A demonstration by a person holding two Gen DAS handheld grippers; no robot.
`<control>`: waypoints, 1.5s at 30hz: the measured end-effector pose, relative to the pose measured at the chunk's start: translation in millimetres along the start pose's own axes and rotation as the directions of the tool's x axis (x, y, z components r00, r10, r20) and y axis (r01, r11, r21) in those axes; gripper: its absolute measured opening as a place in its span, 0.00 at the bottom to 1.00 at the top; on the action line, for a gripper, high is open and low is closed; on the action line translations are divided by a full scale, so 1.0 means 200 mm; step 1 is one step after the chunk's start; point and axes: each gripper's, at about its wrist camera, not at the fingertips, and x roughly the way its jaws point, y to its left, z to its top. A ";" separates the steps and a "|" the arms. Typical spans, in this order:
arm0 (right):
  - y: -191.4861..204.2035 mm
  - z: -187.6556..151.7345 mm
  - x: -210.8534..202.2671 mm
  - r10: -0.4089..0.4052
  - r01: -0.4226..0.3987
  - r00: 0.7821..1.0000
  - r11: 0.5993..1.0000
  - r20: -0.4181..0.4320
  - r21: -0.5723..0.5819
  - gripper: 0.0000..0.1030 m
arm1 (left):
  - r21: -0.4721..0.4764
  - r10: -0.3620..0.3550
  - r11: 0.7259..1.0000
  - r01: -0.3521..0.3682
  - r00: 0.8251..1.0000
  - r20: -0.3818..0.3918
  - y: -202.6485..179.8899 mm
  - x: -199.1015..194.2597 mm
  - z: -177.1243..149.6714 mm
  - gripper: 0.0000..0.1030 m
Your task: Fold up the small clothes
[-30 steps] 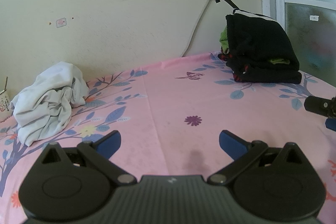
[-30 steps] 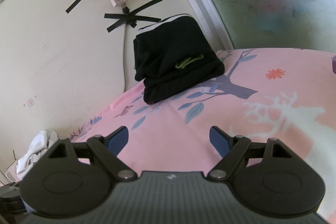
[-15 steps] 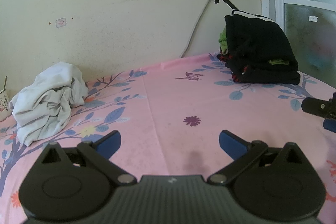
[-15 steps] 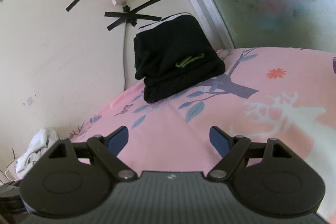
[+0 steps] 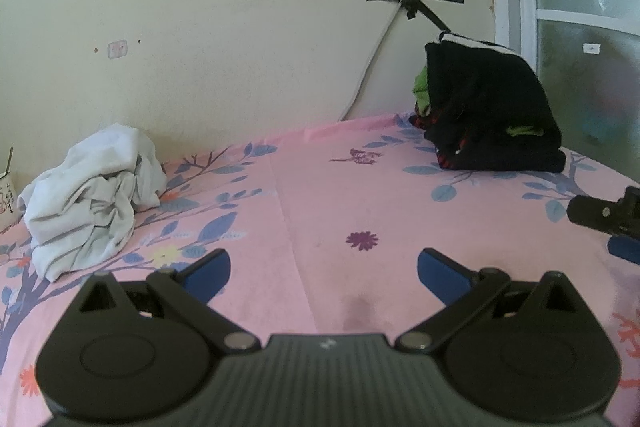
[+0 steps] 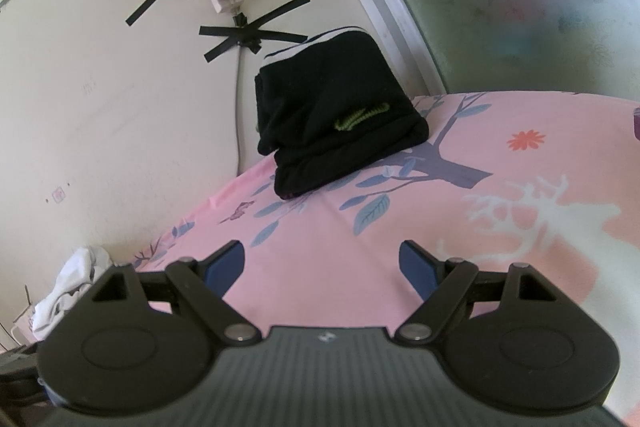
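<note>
White, thin-looking cotton makes up the crumpled white garment [image 5: 94,201], which lies in a loose heap at the far left of the pink floral bedsheet [image 5: 320,195], close to the cream wall; the right wrist view catches only a corner of it [image 6: 76,279] at the lower left. It looks light, limp and easily bunched, so it will likely sag and slide out of a shallow pinch. A sound hold would probably be on a free hem or corner at the heap's near edge, with 2 layers at most between the pads, not on the thick middle.

At the far right of the sheet, against the wall and beside the frosted window, sits the stack of folded black clothes [image 6: 336,115], with a green drawstring showing, apparently finished work.

Both tools hover low over bare sheet, well apart from either pile. The left gripper [image 5: 323,269] points toward the wall with its 2 blue fingers spread wide and nothing between them; the heap sits ahead and to its left. The right gripper [image 6: 322,267] is tilted, aimed at the black stack, its fingers likewise spread and empty. Its tip also shows at the right edge of the left view [image 5: 608,217].

Judging by this, the white garment is the next piece to fetch and spread flat.
</note>
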 end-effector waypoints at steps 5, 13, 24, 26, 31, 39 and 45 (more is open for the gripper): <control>0.00 0.00 0.00 0.000 0.000 1.000 1.000 0.000 0.000 0.73 | 0.008 -0.017 1.000 0.016 0.999 0.035 -0.02 -0.03 0.00 1.00; 0.00 0.00 0.00 0.000 0.000 1.000 1.000 0.000 0.000 0.73 | 0.033 -0.013 0.999 0.012 0.999 0.031 -0.04 -0.04 -0.01 1.00; 0.00 0.00 0.00 0.000 0.000 1.000 1.000 0.000 0.001 0.73 | 0.030 0.023 0.999 -0.023 1.000 0.007 -0.04 -0.03 -0.01 1.00; 0.00 0.00 0.00 -0.001 0.001 1.000 1.000 0.000 0.001 0.73 | 0.030 0.018 0.999 -0.018 1.000 0.006 -0.04 -0.03 -0.01 1.00; 0.00 0.00 0.00 -0.001 0.001 1.000 1.000 0.000 0.001 0.73 | 0.034 0.021 0.999 -0.021 1.000 -0.004 -0.04 -0.02 -0.01 1.00; 0.00 0.00 0.00 -0.001 0.001 1.000 1.000 0.000 0.001 0.73 | 0.022 0.015 1.000 -0.015 1.000 -0.015 -0.03 -0.01 -0.01 1.00; 0.00 0.00 0.00 -0.001 0.001 1.000 1.000 0.000 0.001 0.73 | 0.022 0.015 1.000 -0.015 1.000 -0.015 -0.03 -0.01 -0.01 1.00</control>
